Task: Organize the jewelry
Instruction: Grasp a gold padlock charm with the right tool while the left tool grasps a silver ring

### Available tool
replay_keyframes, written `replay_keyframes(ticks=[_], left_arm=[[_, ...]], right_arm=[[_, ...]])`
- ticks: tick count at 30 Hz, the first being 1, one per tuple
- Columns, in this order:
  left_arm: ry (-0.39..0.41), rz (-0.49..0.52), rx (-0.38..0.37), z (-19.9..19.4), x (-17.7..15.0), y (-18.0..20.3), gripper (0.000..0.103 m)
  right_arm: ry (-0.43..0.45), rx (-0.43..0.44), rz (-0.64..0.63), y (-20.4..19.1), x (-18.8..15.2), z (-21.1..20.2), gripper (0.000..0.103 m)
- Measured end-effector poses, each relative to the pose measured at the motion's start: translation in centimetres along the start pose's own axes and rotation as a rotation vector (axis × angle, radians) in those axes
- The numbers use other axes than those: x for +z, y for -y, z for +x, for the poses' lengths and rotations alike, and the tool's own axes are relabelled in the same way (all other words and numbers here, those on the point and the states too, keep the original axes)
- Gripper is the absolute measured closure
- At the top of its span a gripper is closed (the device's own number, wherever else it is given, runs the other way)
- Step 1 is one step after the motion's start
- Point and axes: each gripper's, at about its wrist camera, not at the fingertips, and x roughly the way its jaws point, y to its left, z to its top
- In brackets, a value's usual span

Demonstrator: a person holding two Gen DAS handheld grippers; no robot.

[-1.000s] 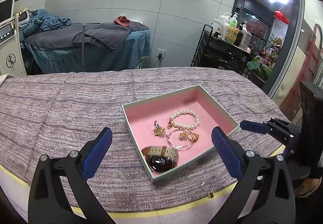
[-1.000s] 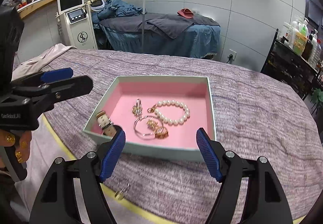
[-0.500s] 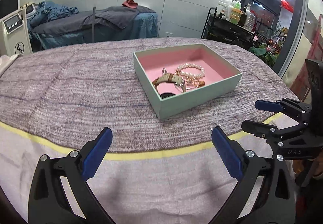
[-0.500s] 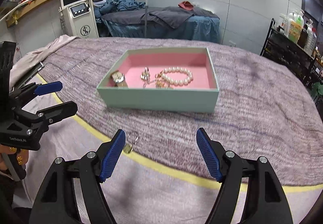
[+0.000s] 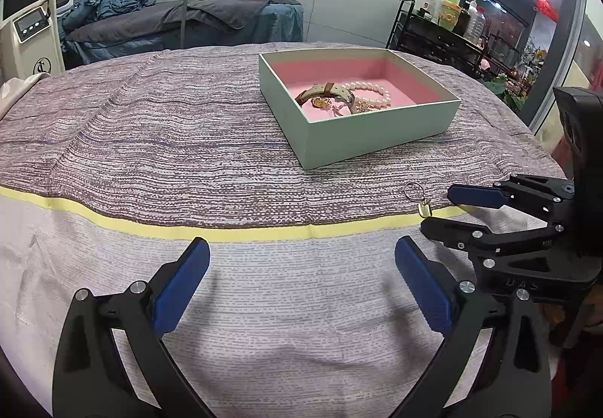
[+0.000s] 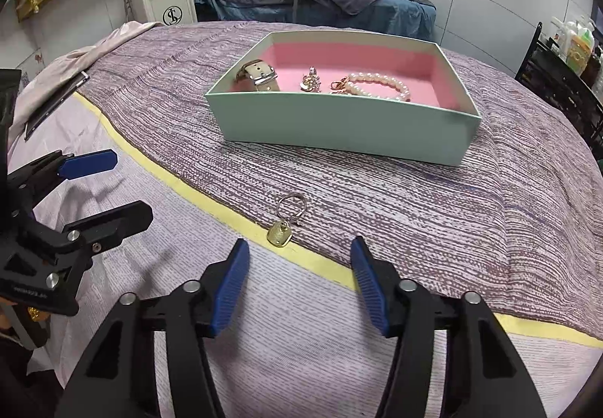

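Two tools show, one per hand, both with their blue-padded fingers spread wide and holding nothing. The left tool fills the bottom of the left wrist view. The right tool fills the bottom of the right wrist view, low over the pale part of the bed cover.

One pale green box with a pink lining sits in the upper middle of both views, on the striped purple cover. Inside it lie one watch with a tan strap, one pearl bracelet, and some small gold pieces too tangled to count.

One ring with a gold charm lies outside the box, on the cover at the yellow stripe, just beyond the right tool's fingertips.
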Motion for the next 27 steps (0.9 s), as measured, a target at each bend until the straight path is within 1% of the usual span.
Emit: replay_keyframes(ticks=[5, 7, 8, 9, 10, 14, 19, 21, 23, 25, 27], left_arm=[[-0.004, 0.023, -0.005, 0.3, 0.0, 0.8, 0.006], [-0.005, 0.028, -0.009, 0.4, 0.1, 1.0, 0.006], [-0.007, 0.03, -0.009, 0.4, 0.1, 1.1, 0.006], [-0.009, 0.032, -0.008, 0.5, 0.2, 1.2, 0.006], [-0.01, 0.035, -0.007, 0.5, 0.3, 1.2, 0.006], [-0.006, 0.057, -0.013, 0.6, 0.8, 1.8, 0.006], [-0.009, 0.132, -0.035, 1.2, 1.5, 3.5, 0.007], [-0.023, 0.16, -0.046, 1.8, 1.8, 4.2, 0.015], [-0.048, 0.183, -0.064, 2.5, 2.1, 4.8, 0.028], [-0.065, 0.198, -0.088, 3.2, 2.4, 5.6, 0.032], [-0.082, 0.214, -0.119, 3.9, 2.7, 6.5, 0.032]], right_arm=[[-0.006, -0.016, 0.006, -0.4, 0.4, 0.4, 0.064], [-0.006, -0.025, -0.007, -0.6, 0.5, 0.5, 0.075], [-0.004, -0.024, -0.011, -0.7, 0.5, 0.5, 0.078], [-0.005, -0.017, -0.013, -0.8, 0.6, 0.5, 0.084], [-0.006, -0.01, -0.015, -0.8, 0.6, 0.5, 0.087], [-0.004, -0.004, -0.011, -0.8, 0.6, 0.4, 0.089], [0.006, 0.024, 0.034, 0.1, 0.3, -0.3, 0.089], [0.013, 0.018, 0.051, 0.6, 0.0, -0.8, 0.089], [0.014, 0.009, 0.066, 1.2, -0.3, -1.1, 0.089], [0.016, -0.003, 0.085, 1.9, -0.7, -1.4, 0.089], [0.014, -0.011, 0.112, 2.9, -1.1, -1.7, 0.089]])
